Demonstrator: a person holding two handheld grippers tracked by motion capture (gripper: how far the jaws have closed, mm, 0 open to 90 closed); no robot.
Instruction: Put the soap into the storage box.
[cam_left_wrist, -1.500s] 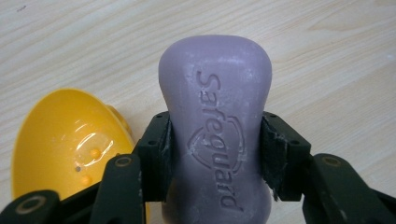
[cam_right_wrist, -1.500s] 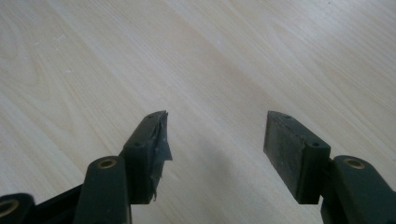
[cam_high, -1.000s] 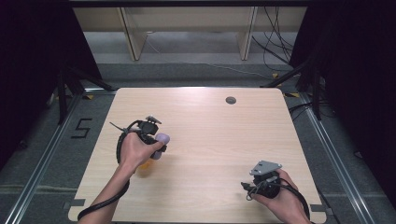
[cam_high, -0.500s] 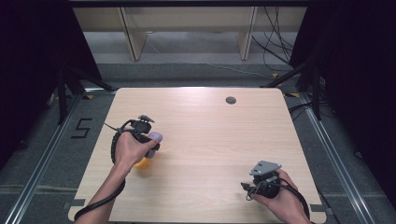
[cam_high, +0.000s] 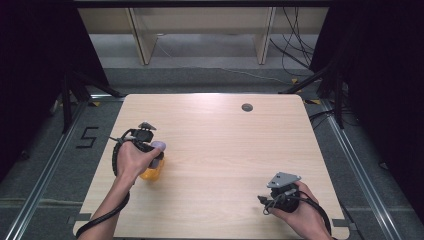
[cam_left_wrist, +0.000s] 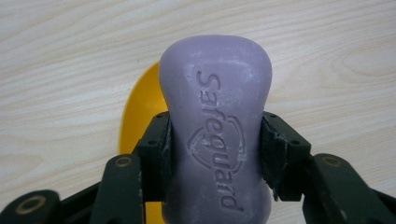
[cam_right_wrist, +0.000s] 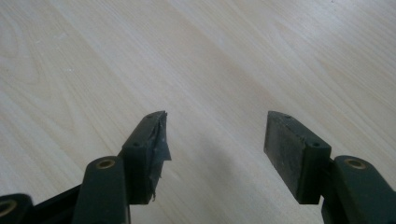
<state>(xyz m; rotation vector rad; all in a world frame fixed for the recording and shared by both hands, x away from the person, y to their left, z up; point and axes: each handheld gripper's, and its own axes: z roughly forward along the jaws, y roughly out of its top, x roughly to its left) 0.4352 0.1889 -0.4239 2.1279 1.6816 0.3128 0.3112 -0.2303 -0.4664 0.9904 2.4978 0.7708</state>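
Note:
A purple bar of soap (cam_left_wrist: 215, 121) with embossed lettering sits between the pads of my left gripper (cam_left_wrist: 215, 154), which is shut on it. Under the soap lies a yellow dish (cam_left_wrist: 135, 116) on the wooden table. In the high view the left gripper (cam_high: 150, 150) holds the soap (cam_high: 158, 146) over the yellow dish (cam_high: 151, 173) at the table's left side. My right gripper (cam_right_wrist: 215, 140) stands open with nothing between its fingers, just above bare wood. It rests near the front right corner (cam_high: 265, 199) in the high view.
The light wooden table (cam_high: 220, 145) has a small dark round hole (cam_high: 247, 107) near its far edge. Black cables trail from both grippers. Beyond the table lie a grey floor, pale furniture legs and dark curtains at both sides.
My left hand has carried the soap a little leftward and down toward the yellow dish. The right hand has stayed where it was.

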